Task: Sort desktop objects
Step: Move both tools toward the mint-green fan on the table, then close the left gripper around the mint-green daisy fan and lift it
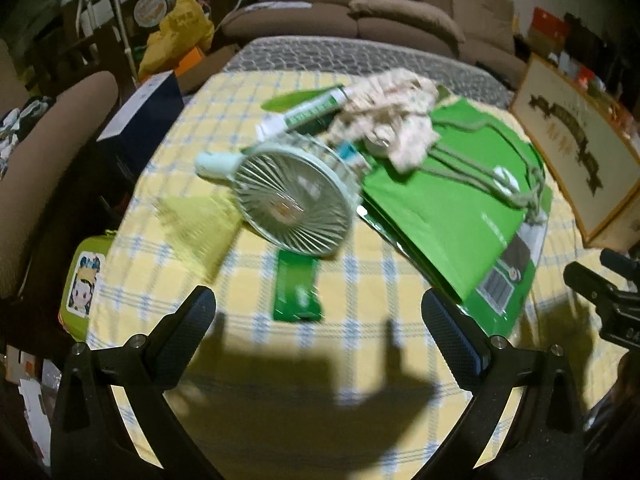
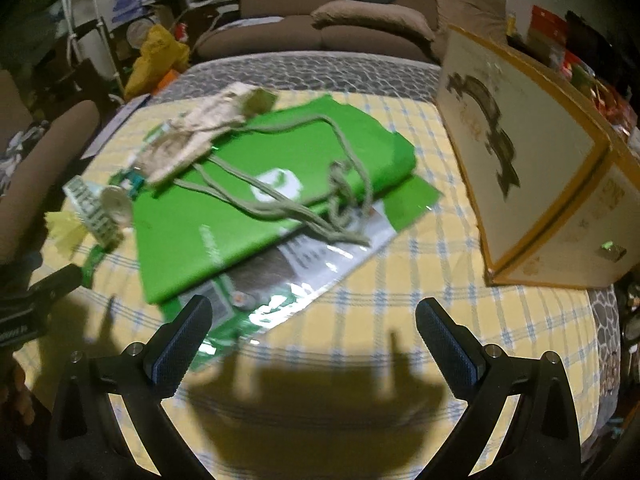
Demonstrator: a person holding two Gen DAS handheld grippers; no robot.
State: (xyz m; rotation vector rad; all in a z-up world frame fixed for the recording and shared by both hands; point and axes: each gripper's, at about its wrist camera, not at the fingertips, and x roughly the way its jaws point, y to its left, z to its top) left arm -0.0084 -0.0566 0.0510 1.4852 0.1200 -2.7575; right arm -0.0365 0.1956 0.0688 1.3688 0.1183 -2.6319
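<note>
We take the green bag (image 1: 452,216) on the checked bench (image 1: 360,280) as landmark. Left of it we find a yellow cloth (image 1: 196,224), the pale fan (image 1: 292,204) and a green packet (image 1: 298,292). A tube (image 1: 304,114) and crumpled cloth (image 1: 392,120) lie behind it. Both left gripper (image 1: 318,340) and right gripper (image 2: 314,338) hover with fingers apart, empty. A framed box (image 2: 532,184) stands right of it.
</note>
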